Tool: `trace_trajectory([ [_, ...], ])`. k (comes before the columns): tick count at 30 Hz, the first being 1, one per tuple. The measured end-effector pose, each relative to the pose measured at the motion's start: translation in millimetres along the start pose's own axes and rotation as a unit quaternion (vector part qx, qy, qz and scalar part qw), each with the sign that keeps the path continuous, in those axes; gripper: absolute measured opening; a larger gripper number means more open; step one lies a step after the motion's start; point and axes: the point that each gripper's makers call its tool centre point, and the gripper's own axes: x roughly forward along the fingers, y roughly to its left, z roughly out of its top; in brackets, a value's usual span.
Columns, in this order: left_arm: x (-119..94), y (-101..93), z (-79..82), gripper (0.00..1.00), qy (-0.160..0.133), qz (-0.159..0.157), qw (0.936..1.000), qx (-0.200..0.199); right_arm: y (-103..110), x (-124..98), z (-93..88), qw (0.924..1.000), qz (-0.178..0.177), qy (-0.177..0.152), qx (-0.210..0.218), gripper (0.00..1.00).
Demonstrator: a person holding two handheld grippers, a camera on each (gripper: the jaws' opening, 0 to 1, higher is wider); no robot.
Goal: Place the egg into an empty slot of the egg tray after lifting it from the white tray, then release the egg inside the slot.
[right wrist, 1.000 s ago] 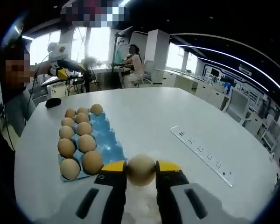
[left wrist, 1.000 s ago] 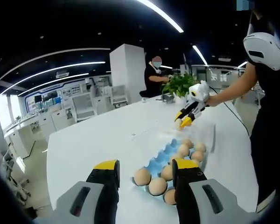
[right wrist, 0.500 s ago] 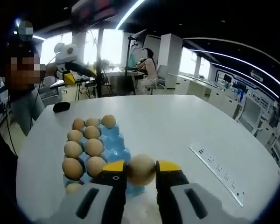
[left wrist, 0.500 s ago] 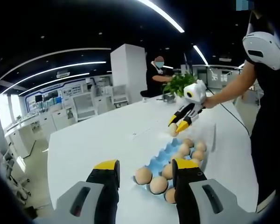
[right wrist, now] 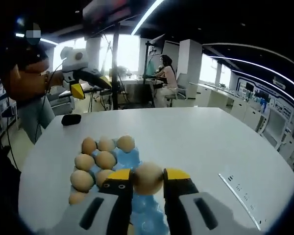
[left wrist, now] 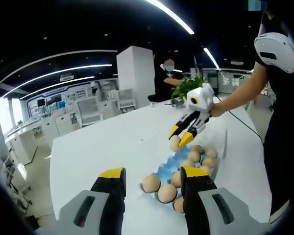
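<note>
The egg (right wrist: 147, 178) sits clamped between the right hand-held gripper (right wrist: 147, 180) jaws, above the blue egg tray (right wrist: 137, 205) and its eggs. The left hand-held gripper (left wrist: 151, 180) hangs wide and unloaded. The tray rests on a white tabletop (right wrist: 186, 137) in a bright office with ceiling strip lights (left wrist: 169, 16).

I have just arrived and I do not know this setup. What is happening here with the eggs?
A person holds a two-jaw gripper in each hand at a white table. The right gripper is shut on an egg and hangs over the blue egg tray, which already carries several eggs along one side. The egg is not yet set into an empty slot. The left gripper is open, holds nothing, and is raised above the table near the tray's end.
</note>
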Motion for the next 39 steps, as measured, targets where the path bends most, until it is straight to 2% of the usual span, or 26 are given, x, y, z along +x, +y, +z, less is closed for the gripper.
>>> trace_trajectory([
  [18,-1.2,1.5,-8.9,0.45,0.007,0.000,1.0000,-0.005,25.8,52.1,11.1,0.9989,0.046,0.001,-0.009,0.24],
  [25,-2.2,2.1,-10.2,0.45,0.007,0.001,1.0000,-0.007,33.5,67.8,6.4,0.9982,0.059,0.009,-0.012,0.24],
  [39,-0.4,2.8,-10.2,0.44,0.003,0.001,1.0000,-0.009,30.6,78.3,-9.4,0.9976,0.062,0.024,0.022,0.24],
])
